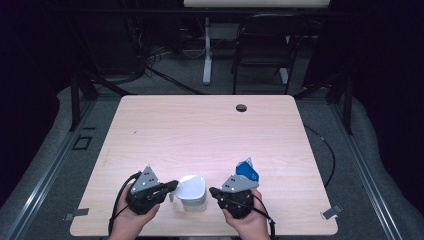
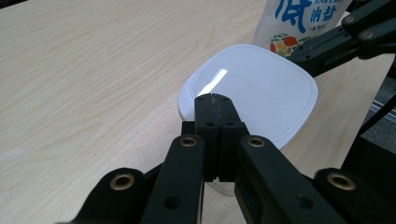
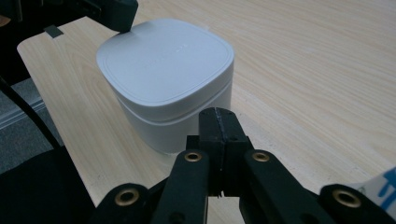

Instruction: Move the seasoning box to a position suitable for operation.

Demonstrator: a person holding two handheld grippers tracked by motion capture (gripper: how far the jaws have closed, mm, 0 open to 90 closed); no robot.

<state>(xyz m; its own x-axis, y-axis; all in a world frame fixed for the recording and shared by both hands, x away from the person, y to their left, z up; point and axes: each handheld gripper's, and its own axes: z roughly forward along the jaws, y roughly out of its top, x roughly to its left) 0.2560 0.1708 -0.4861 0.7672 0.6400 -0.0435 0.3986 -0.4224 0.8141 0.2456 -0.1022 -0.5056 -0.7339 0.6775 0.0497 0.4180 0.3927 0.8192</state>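
A white square container with a rounded lid (image 1: 192, 192) stands near the table's front edge, between the two grippers. My left gripper (image 1: 172, 186) is shut, with its tip at the lid's left edge; in the left gripper view the closed jaws (image 2: 212, 99) lie over the lid (image 2: 261, 88). My right gripper (image 1: 213, 191) is shut and holds nothing. Its tip (image 3: 217, 115) is close to the container's side wall (image 3: 187, 116). A white and blue bag (image 1: 248, 170) stands just behind the right gripper, and its printed front (image 2: 303, 21) rises beyond the lid.
The light wooden table (image 1: 200, 130) stretches bare to the far edge, with a round cable hole (image 1: 241, 107) at the back. A dark chair (image 1: 262, 50) and a white desk leg (image 1: 206, 50) stand on the floor beyond. Tape tabs mark the front corners (image 1: 331, 212).
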